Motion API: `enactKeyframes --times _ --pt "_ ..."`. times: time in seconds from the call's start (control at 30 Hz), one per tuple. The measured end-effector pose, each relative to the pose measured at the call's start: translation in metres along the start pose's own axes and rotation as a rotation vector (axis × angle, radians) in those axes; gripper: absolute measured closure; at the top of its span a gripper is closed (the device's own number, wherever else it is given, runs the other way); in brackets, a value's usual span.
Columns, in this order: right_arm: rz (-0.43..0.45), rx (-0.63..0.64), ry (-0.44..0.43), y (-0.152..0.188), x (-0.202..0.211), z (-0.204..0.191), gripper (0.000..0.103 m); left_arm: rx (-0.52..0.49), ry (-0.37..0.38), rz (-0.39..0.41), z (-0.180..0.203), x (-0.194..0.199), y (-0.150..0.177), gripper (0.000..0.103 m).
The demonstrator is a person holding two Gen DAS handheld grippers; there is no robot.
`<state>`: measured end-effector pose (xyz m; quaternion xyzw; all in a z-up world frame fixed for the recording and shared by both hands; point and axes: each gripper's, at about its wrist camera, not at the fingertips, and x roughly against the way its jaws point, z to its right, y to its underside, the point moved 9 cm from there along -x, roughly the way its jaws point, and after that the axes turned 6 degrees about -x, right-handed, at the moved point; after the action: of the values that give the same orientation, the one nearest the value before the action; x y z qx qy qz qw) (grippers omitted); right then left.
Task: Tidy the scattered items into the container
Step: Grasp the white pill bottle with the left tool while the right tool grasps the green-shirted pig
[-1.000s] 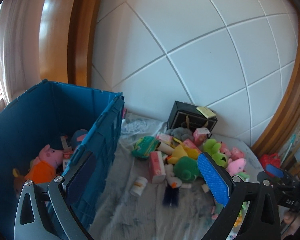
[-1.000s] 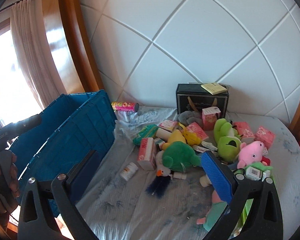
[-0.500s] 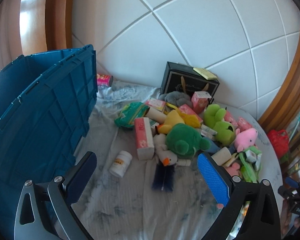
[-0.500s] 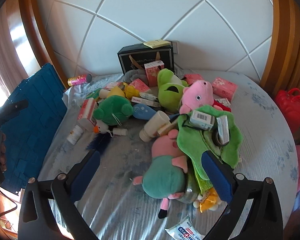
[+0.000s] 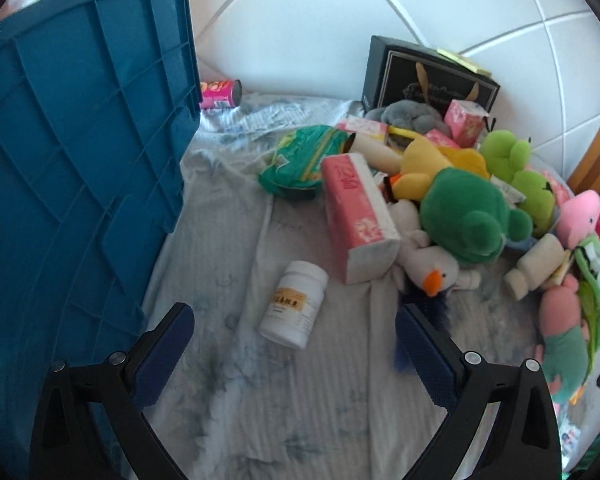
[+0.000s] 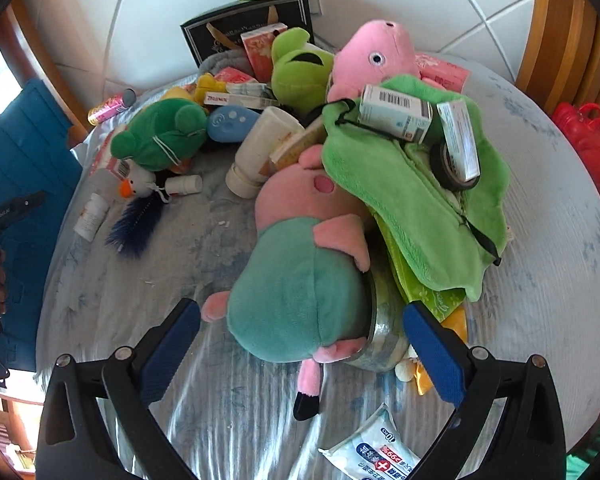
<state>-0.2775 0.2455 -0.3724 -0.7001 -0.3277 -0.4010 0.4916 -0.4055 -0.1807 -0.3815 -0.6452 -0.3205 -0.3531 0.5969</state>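
Note:
The blue crate [image 5: 80, 152] fills the left of the left wrist view; its inside is hidden. My left gripper [image 5: 296, 326] is open just in front of a white pill bottle [image 5: 294, 306] lying on the sheet. Behind it sit a pink tissue pack [image 5: 356, 216], a white duck toy [image 5: 428, 268] and a green plush [image 5: 466, 216]. My right gripper [image 6: 302, 324] is open, its fingers on either side of the teal-bodied pig plush [image 6: 300, 284]. A green cloth [image 6: 408, 192] with small boxes [image 6: 396, 114] on it lies behind that plush.
A black gift box [image 5: 428, 80] stands against the white padded headboard [image 5: 308, 28]. A pink can [image 5: 220, 94] lies by the crate's far corner. A wet-wipes pack [image 6: 372, 452] lies near the bed's front edge. A red bag [image 6: 588, 140] sits off the right.
Both grippers have dropped closer to the bed. The left swung from over the crate's inside towards the pill bottle. The right swung right, onto the teal-bodied pig plush.

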Motion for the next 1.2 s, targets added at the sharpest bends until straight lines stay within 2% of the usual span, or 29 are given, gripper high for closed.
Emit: enactKeyframes --times 0.2,0.4,0.5,0.77,0.93,1.0,1.03,1.07,1.1,1.13,1.17,1.2 --pt "-0.041 -0.026 0.033 0.002 -0.034 0.009 0.000 -0.074 -0.011 -0.085 -0.003 -0.067 0.010 0.001" --pt "-0.031 -0.004 0.053 -0.012 -0.048 0.002 0.000 -0.095 -0.009 -0.159 -0.001 -0.109 0.019 0.001" --pt "-0.031 0.017 0.058 -0.018 -0.051 -0.007 0.000 -0.100 -0.010 -0.182 0.000 -0.121 0.022 0.001" --pt "-0.078 0.173 0.190 -0.020 -0.083 -0.018 0.000 -0.105 -0.001 -0.224 0.001 -0.136 0.032 0.001" --pt "-0.105 0.201 0.190 -0.022 -0.104 -0.018 0.000 -0.093 0.007 -0.224 0.001 -0.136 0.033 0.001" --pt "-0.119 0.178 0.179 -0.022 -0.109 -0.015 0.000 -0.081 0.033 -0.225 0.003 -0.135 0.034 0.007" --pt "-0.126 0.169 0.174 -0.022 -0.109 -0.014 0.000 -0.075 0.054 -0.220 0.005 -0.133 0.034 0.017" --pt "-0.126 0.158 0.166 -0.023 -0.108 -0.014 0.000 -0.079 0.052 -0.209 0.007 -0.130 0.033 0.031" --pt "-0.119 0.150 0.157 -0.023 -0.105 -0.015 0.007 -0.086 0.056 -0.203 0.009 -0.127 0.032 0.039" --pt "-0.113 0.149 0.152 -0.024 -0.102 -0.015 0.011 -0.090 0.057 -0.203 0.010 -0.124 0.033 0.052" --pt "-0.109 0.147 0.150 -0.024 -0.099 -0.015 0.019 -0.090 0.053 -0.206 0.011 -0.123 0.033 0.057" --pt "-0.107 0.144 0.145 -0.023 -0.096 -0.014 0.025 -0.083 0.056 -0.211 0.011 -0.122 0.035 0.057"
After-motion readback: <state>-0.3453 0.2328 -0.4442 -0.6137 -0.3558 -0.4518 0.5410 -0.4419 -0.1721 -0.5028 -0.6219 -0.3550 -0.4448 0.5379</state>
